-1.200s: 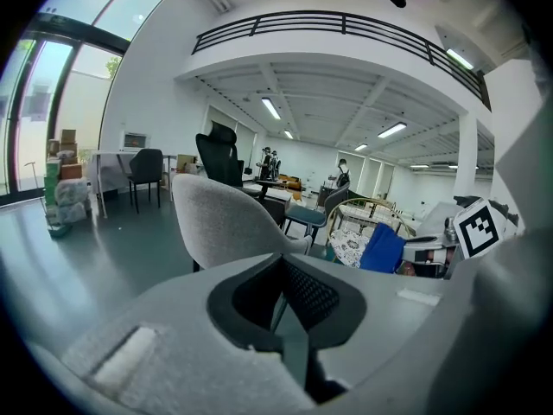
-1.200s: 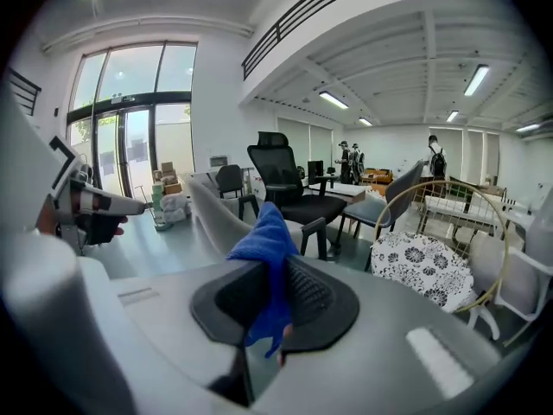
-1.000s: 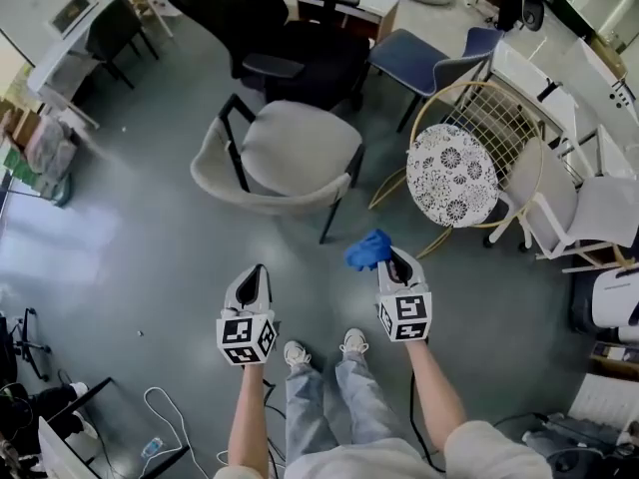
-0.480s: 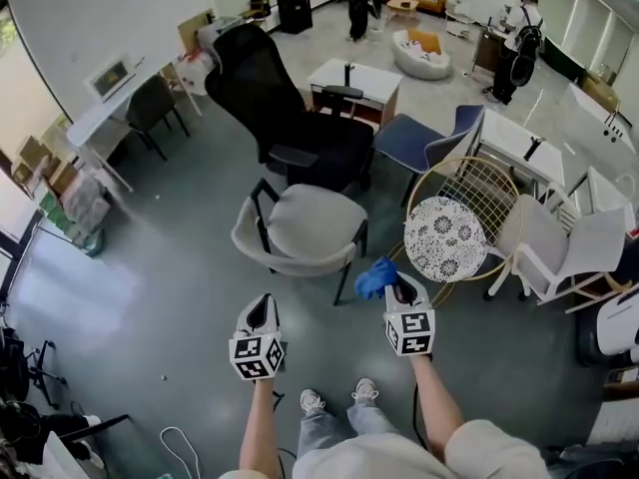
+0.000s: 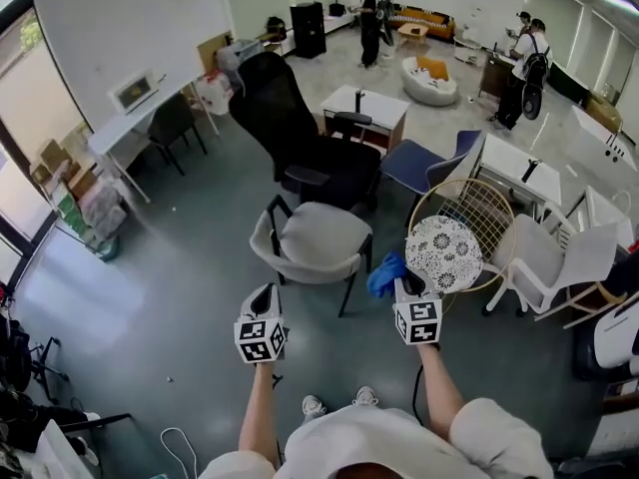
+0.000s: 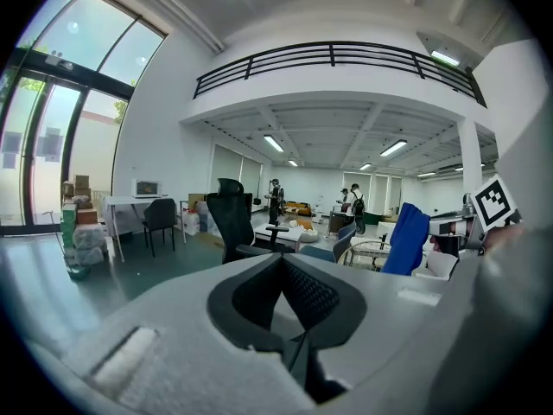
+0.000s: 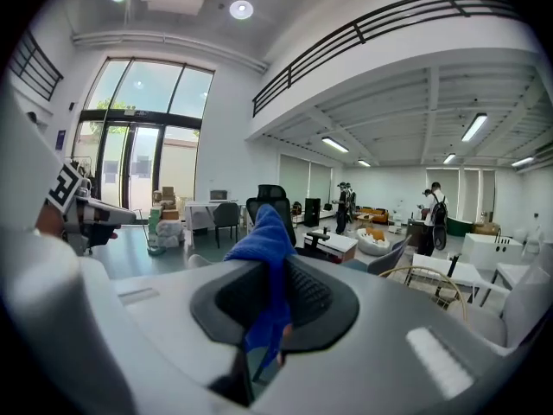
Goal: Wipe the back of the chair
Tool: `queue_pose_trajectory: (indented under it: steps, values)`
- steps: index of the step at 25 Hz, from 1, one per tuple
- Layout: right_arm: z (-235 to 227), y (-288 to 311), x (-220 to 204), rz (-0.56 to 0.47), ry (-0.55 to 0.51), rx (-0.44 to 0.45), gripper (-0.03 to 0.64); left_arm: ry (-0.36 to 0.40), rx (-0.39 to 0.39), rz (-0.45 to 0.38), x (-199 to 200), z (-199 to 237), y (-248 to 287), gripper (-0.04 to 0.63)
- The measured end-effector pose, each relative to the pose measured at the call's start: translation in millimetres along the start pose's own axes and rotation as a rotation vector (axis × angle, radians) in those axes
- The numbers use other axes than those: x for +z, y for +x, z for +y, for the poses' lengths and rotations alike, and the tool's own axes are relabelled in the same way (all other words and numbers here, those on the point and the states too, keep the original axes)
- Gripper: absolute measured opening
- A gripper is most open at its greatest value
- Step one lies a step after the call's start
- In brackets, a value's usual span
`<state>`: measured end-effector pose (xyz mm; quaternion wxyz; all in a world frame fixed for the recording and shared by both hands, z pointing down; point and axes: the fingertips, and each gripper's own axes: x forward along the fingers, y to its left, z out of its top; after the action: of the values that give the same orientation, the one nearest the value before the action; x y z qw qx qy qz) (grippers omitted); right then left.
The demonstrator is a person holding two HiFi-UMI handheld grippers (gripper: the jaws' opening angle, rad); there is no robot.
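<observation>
blue cloth [image 5: 385,272], grey chair [image 5: 318,236], black office chair [image 5: 272,103], white floral-patterned round seat [image 5: 443,252], grey-green floor [image 5: 180,267]

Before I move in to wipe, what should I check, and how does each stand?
1. Cloth held: ok, the right gripper has its jaws shut on it.
2. Left gripper free: ok, jaws together, nothing between.
3. Cloth on the chair back: not ok, it hangs apart from it.
4. Chair back on the near side: ok.
5. Clearance from the wire chair at right: cannot tell.
</observation>
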<state>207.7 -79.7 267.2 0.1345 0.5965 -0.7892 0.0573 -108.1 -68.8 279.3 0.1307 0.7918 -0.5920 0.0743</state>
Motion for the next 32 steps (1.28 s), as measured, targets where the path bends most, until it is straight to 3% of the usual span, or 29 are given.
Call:
queue_pose_trajectory:
  steps: [13, 32]
  values:
    - [14.8, -22.8, 36.9, -0.074, 0.013, -0.004, 0.038, 0.004, 0.015, -0.063, 30.8, 12.2, -33.3, 0.005]
    - [21.7, -25.0, 34.2, -0.066, 0.026, -0.006, 0.037, 0.010, -0.017, -0.054, 29.7, 2.8, -36.1, 0.005]
